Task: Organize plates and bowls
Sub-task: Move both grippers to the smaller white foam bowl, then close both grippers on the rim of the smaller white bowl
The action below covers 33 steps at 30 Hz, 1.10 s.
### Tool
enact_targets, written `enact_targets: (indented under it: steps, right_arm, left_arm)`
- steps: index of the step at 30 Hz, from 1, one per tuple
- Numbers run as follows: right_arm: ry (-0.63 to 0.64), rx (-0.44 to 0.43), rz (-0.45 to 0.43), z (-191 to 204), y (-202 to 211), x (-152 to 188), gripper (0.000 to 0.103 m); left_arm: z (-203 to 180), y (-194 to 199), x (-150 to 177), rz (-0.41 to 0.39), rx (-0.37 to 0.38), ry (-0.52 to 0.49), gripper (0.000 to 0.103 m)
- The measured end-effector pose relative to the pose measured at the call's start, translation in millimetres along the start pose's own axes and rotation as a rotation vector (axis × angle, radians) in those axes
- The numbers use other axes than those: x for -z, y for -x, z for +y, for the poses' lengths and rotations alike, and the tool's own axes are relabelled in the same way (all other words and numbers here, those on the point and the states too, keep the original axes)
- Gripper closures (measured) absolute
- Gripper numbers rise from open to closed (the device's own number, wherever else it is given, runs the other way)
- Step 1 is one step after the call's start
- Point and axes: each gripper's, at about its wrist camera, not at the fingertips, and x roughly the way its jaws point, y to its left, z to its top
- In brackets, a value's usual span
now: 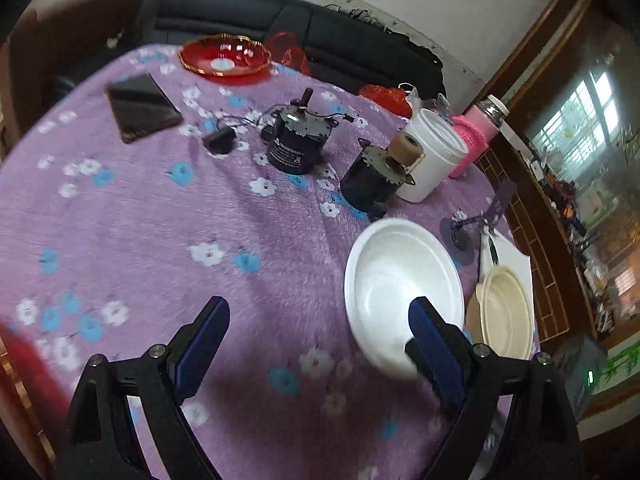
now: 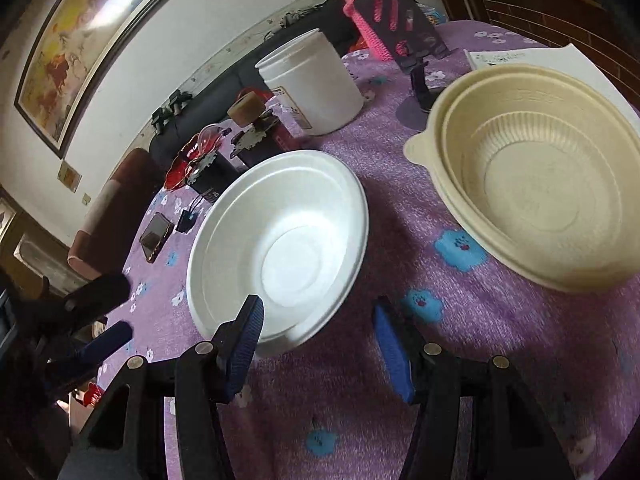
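Over on the far left of the worktop (image 1: pixel 160 220) sits a phone (image 1: pixel 142 106), then a red plate (image 1: pixel 225 55). Left gripper (image 1: pixel 320 328) hangs empty, fingers spread. White bowl (image 2: pixel 280 248) is near-right, beige bowl (image 2: pixel 532 184) just beside it. Right gripper (image 2: pixel 318 330) is spread too, left finger over the white bowl's rim.

The foam bowl (image 2: pixel 278 248) sits left of the ribbed bowl (image 2: pixel 532 196) (apart), jar (image 2: pixel 310 84) behind.

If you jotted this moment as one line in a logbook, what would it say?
left tongs: open, empty | right tongs: open, empty | white bowl: on cloth, untouched | beige bowl: apart, unstacked
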Motion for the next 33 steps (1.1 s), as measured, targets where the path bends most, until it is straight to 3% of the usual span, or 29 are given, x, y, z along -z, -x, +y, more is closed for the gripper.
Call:
enact_targets:
  steps: [7,12,14,17,19,24,33]
  right_arm:
    - [0.037,0.0,-0.015,2,-7,0,0.042]
    - [0.023,0.004,-0.02,0,-9,0,0.052]
    - [0.017,0.002,-0.019,-1,-9,0,0.055]
    - [0.013,-0.006,-0.013,-1,-8,0,0.066]
    - [0.013,-0.007,-0.012,-2,-8,1,0.071]
    - [0.008,-0.016,-0.015,-1,-3,3,0.078]
    - [0.075,-0.08,-0.038,23,17,11,0.082]
  left_arm:
    - [-3,-47,-16,0.047,0.057,0.048,0.013]
    - [-17,-69,-21,0.067,0.058,0.012,0.015]
    - [-21,-76,-21,0.083,0.05,-0.009,0.025]
    - [-29,-81,-20,0.094,0.021,-0.062,0.053]
    - [-31,-84,-19,0.13,0.037,-0.082,0.086]
    - [-32,-75,-12,0.113,0.006,-0.104,0.088]
    - [-24,-25,10,0.044,-0.097,-0.128,0.088]
